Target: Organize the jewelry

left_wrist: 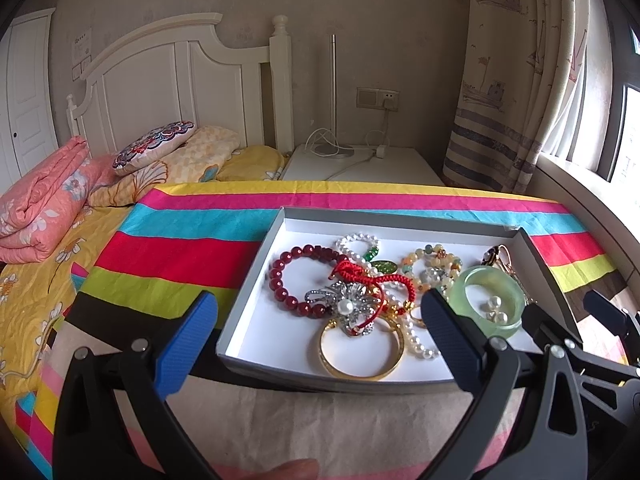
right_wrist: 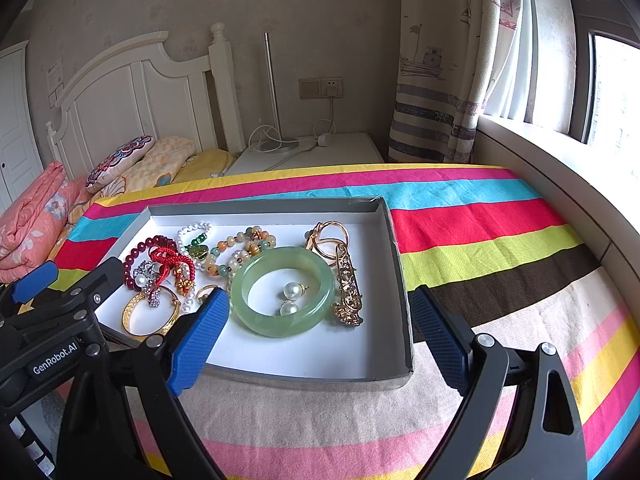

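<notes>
a shallow grey cardboard tray with a white floor sits on a cloth of bright coloured stripes. the left gripper and the right gripper both hover at the tray's six o'clock edge, blue-padded jaws spread wide, holding nothing. inside, a pale green jade bangle rings two white pearl earrings. at its nine o'clock lie a plain gold bangle, a dark red bead bracelet, a red knotted cord and what looks like a silver brooch. an ornate gold clasp lies at three o'clock.

Pale green bangle, striped cloth
</notes>
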The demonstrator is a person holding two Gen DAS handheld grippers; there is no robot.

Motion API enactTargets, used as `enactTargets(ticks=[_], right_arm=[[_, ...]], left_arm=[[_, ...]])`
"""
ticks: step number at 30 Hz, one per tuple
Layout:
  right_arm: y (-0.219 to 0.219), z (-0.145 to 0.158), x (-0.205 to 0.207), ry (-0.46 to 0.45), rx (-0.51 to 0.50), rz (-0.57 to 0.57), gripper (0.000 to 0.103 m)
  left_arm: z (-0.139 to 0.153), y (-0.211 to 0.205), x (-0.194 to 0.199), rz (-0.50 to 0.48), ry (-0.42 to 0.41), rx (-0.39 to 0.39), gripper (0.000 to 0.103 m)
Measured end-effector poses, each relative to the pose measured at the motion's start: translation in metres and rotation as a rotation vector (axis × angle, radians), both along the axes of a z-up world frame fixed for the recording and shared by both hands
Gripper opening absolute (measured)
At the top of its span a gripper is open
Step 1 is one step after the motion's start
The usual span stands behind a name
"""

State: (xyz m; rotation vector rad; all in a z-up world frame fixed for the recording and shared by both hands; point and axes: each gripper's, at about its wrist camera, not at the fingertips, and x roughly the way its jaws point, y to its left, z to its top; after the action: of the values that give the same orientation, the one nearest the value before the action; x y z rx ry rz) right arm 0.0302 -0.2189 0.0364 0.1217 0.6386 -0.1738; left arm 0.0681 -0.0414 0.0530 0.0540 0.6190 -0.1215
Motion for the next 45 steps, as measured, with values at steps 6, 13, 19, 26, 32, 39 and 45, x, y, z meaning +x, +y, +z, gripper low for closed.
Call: enactTargets(ticks=[6, 13, 19, 26, 32, 39, 45], right_arm=[[-0.0004, 0.0002, -0.0001, 0.000, 0.001, 0.000, 0.089], [0.0008, 0.0004, -0.0013, -0.009, 0.001, -0.002, 0.092], [0.0019, 0.0002, -0.0030, -0.017, 0.008, -0.008, 0.092], [-0.0007, 0.0022, -0.0062, -0.033, 0.023, -0.018, 0.093], [-0.0010, 0.0028, -0.0070, -0.032, 0.024, -0.017, 0.093], [-0.0020, 0.0029, -0.0068, -0.033, 0.024, -0.016, 0.093], [-0.0027, 0.0029, -0.0070, -0.033, 0.025, -0.016, 0.093]], left_arm=[[0.0010, -0.0004, -0.0008, 0.005, -0.002, 0.007, 0.101], [0.0027, 0.0000, -0.0036, 0.019, -0.011, 0.012, 0.101], [0.0045, -0.0012, -0.0048, 0.013, -0.012, 0.019, 0.101], [0.0023, -0.0008, -0.0013, 0.021, -0.001, 0.017, 0.101], [0.0020, -0.0006, -0.0008, 0.022, 0.001, 0.018, 0.101], [0.0011, -0.0009, 0.0004, 0.024, 0.006, 0.024, 0.101], [-0.0012, -0.0039, 0.0017, 0.022, 0.003, 0.038, 0.101]])
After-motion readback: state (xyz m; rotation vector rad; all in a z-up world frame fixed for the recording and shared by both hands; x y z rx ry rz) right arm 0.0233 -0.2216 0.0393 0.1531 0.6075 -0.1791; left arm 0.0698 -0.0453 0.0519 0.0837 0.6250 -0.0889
